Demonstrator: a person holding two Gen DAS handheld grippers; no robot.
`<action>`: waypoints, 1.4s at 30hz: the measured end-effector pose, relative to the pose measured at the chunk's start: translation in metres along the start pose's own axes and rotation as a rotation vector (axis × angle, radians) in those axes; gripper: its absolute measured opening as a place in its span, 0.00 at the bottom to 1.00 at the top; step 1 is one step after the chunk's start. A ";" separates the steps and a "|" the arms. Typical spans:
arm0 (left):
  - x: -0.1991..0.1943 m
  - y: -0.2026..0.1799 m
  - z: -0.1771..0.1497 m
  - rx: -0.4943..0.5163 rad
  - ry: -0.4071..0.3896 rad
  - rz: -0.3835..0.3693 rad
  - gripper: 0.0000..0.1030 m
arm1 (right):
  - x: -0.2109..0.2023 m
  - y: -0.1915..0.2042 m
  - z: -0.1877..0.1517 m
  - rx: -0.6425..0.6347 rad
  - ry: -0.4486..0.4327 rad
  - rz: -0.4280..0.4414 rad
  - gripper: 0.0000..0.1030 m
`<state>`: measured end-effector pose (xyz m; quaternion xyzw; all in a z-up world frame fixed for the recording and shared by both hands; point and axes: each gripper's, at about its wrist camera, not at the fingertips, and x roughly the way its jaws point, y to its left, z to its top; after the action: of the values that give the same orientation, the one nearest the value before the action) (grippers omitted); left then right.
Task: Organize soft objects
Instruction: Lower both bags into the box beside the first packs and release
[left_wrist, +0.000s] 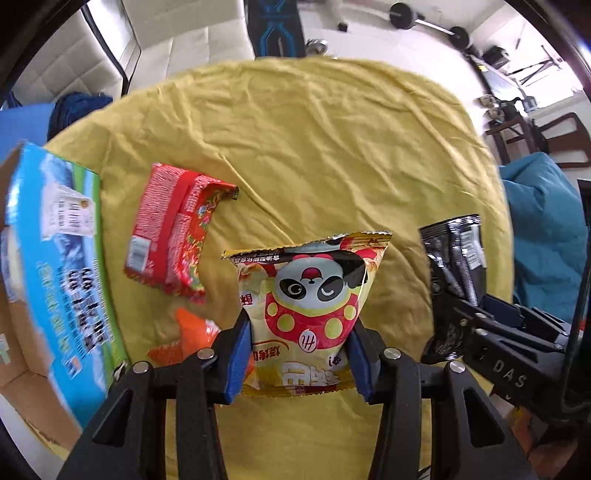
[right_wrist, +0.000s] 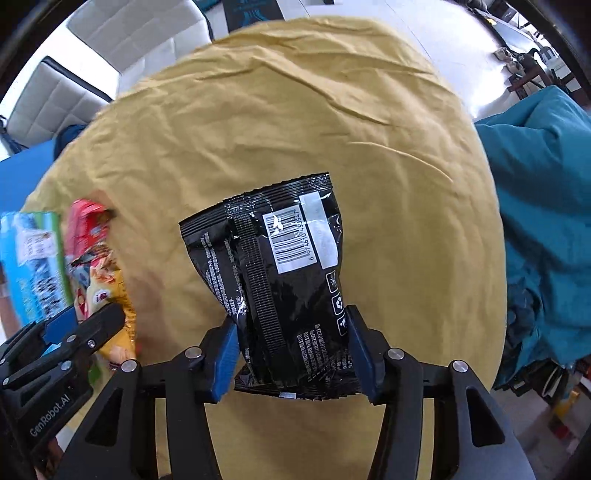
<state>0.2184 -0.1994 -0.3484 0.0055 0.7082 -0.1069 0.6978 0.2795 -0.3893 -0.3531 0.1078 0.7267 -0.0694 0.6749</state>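
My left gripper (left_wrist: 299, 354) is shut on a yellow panda snack bag (left_wrist: 310, 306) and holds it above the yellow cloth (left_wrist: 314, 155). My right gripper (right_wrist: 291, 350) is shut on a black snack bag (right_wrist: 280, 273), barcode side up. In the left wrist view the black bag (left_wrist: 454, 258) and the right gripper (left_wrist: 448, 317) show at the right. A red snack bag (left_wrist: 170, 232) lies on the cloth at the left, with an orange bag (left_wrist: 188, 336) partly hidden behind my left finger. In the right wrist view the left gripper (right_wrist: 94, 319) with the panda bag (right_wrist: 110, 302) shows at the left.
An open cardboard box with a blue-green printed flap (left_wrist: 62, 269) stands at the left edge of the cloth; it also shows in the right wrist view (right_wrist: 33, 258). A teal fabric heap (right_wrist: 546, 206) lies at the right. White seating (left_wrist: 207, 40) is beyond the table.
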 end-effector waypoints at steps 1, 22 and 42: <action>-0.008 -0.001 -0.005 0.008 -0.011 -0.007 0.42 | -0.008 0.003 -0.005 -0.003 -0.014 0.005 0.54; -0.167 0.114 -0.035 0.043 -0.259 -0.103 0.42 | -0.134 0.157 -0.093 -0.047 -0.214 0.098 0.53; -0.128 0.381 -0.031 -0.184 -0.165 0.090 0.42 | -0.026 0.373 -0.110 -0.135 -0.069 0.110 0.53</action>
<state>0.2509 0.1957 -0.2760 -0.0355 0.6542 -0.0102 0.7555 0.2681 -0.0033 -0.3021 0.0996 0.6991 0.0131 0.7079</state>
